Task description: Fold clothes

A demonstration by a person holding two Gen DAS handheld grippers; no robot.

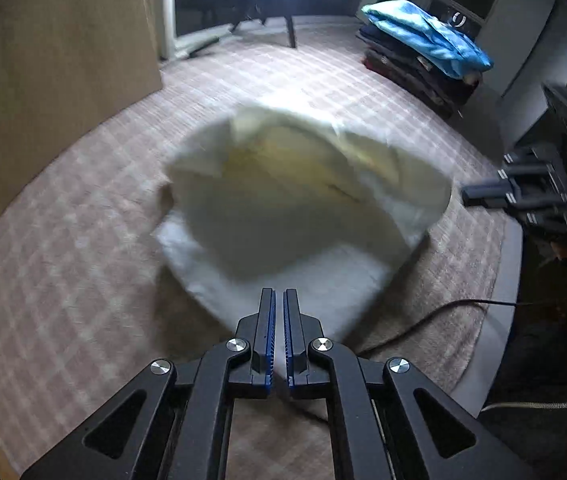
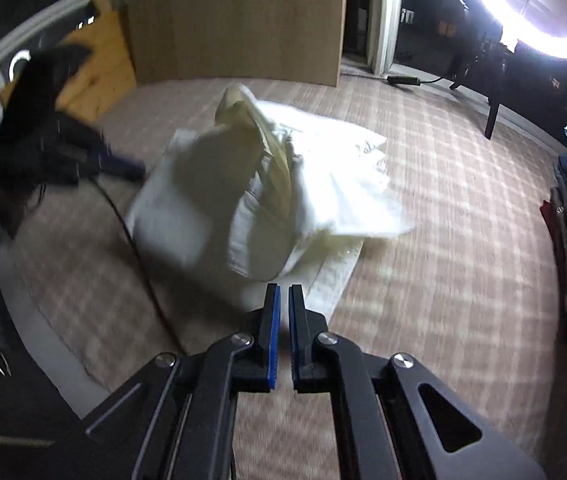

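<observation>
On the checked rug (image 1: 83, 280) lies our cream-white garment (image 1: 283, 208), bunched up with one part lifted and blurry. We think it is soft, light and floppy, so we would pinch an edge or corner. Our left gripper (image 1: 279, 300) and right gripper (image 2: 284, 296) look almost clenched, with nothing between them. A folded stack (image 1: 423, 52) sits well apart.

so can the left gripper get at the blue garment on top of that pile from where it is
Probably not from here. The left gripper sits over the white garment, which lies between it and the blue garment on the pile across the checked surface.
</observation>
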